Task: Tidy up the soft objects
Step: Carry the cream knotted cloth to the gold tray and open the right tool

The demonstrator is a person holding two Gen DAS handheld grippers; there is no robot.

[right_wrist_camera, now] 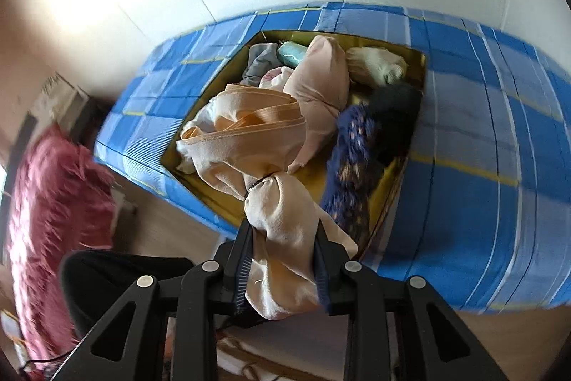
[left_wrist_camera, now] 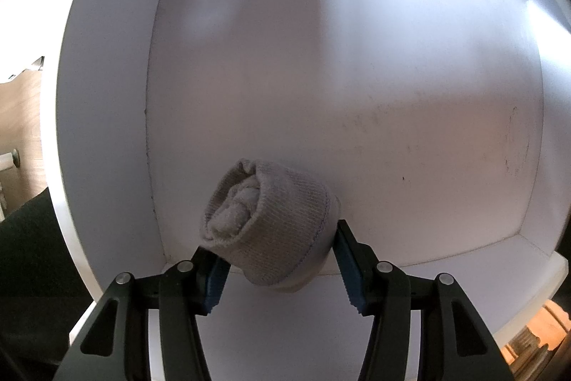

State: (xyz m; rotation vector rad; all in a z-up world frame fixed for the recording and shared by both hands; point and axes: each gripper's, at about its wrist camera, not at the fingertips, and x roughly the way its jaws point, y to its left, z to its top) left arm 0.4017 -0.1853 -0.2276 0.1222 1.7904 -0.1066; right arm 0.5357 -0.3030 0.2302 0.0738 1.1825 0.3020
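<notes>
The left gripper points down into a white drawer that has nothing else in it that we can see. Its fingers are partly apart, with a rolled-up grey sock between them. The sock sits near the front left corner of the drawer. The left blue pad looks like it touches the sock, but the right pad seems just beside it, so I cannot tell for sure if the sock is squeezed or already let go. The right gripper has its fingers clamped tight on a peach silky cloth. The cloth hangs over the near edge of a yellow box full of soft clothes, and the box sits on a blue checked bed. This looks like the sorting step: one sock is being put down in the drawer, and the next soft thing is being picked out of the box. Next, I think the left fingers need to open wider and lift away from the sock. The right hand then needs to carry the peach cloth to the drawer without dragging other clothes out.
</notes>
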